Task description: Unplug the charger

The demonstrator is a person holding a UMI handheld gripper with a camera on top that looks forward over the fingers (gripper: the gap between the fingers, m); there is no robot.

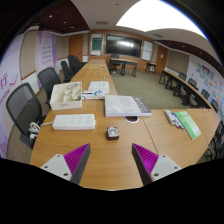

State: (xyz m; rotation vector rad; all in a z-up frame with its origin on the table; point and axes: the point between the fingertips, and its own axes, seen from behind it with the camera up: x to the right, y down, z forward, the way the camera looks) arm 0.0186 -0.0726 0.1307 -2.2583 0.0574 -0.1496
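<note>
Gripper (110,160): the two fingers stand wide apart with nothing between them, purple pads (72,158) facing inward, held above the near edge of a wooden table (110,170).

Task item: a white power strip (74,122) lies on the table ahead of the left finger, with a white cable (38,127) trailing from its left end toward a dark office chair (22,103). Whether a charger is seated in it cannot be made out.

Other items on the table: a small dark object (112,132) just ahead of the fingers, identity unclear; a flat white box (126,105) beyond it; an open white box (67,95) with indistinct contents farther left; a green-and-white packet (186,124) at the right.

Writing: no brand, label or text is legible on any item. Posters (47,48) on the left wall carry print too small to read.

Background: a dark wall screen (123,45) at the far end of the room, further tables and chairs to the right, details indistinct.
</note>
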